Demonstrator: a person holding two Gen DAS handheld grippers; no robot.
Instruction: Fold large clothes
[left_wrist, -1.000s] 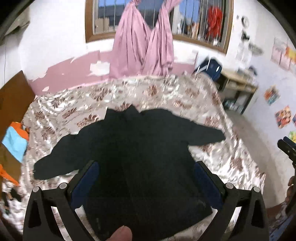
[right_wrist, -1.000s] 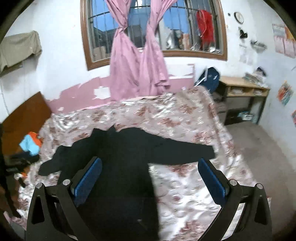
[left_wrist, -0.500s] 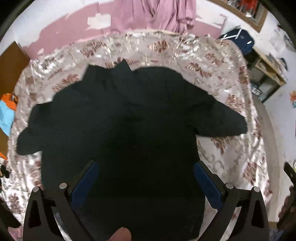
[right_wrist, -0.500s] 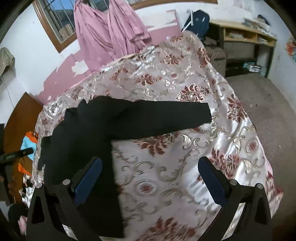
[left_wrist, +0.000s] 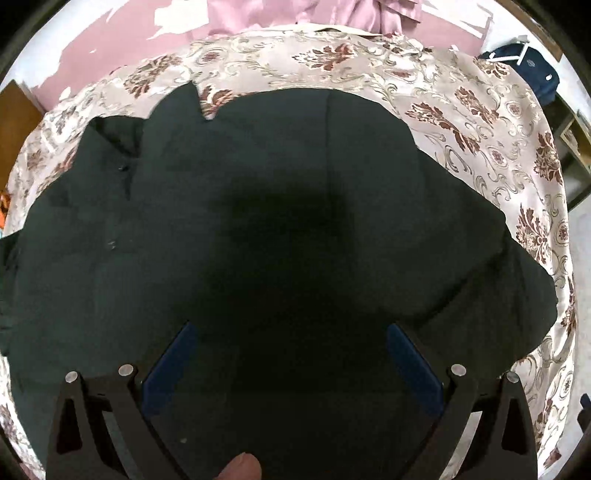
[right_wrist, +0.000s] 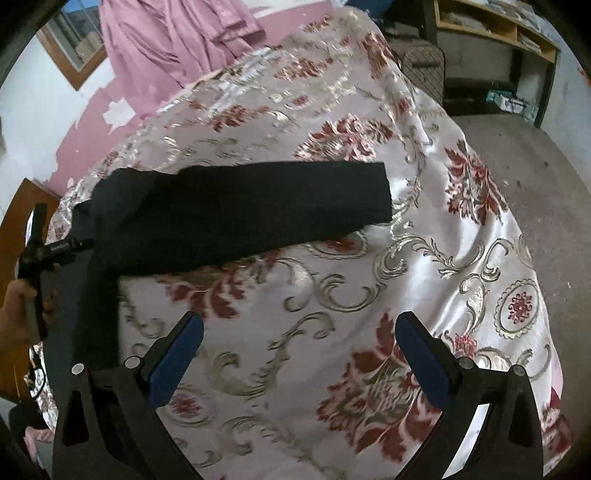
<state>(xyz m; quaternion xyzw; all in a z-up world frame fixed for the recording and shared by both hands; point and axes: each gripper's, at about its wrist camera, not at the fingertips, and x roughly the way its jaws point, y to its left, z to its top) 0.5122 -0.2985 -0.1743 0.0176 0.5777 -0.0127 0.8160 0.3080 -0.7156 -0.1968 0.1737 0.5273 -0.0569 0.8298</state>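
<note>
Bedspread, glossy floral satin, lies bare between and ahead of your right gripper, whose jaws are spread wide and hold nothing. Your left gripper, jaws equally wide and empty, hovers over the matte black garment lying flat. Its sleeve stretches crosswise ahead of the right jaws.

Both grippers: black triangular-cutout frames, blue pads on fingers, silver screws.

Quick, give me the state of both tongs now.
Left tongs: open, empty, over the black garment.
Right tongs: open, empty, over the bedspread.
</note>
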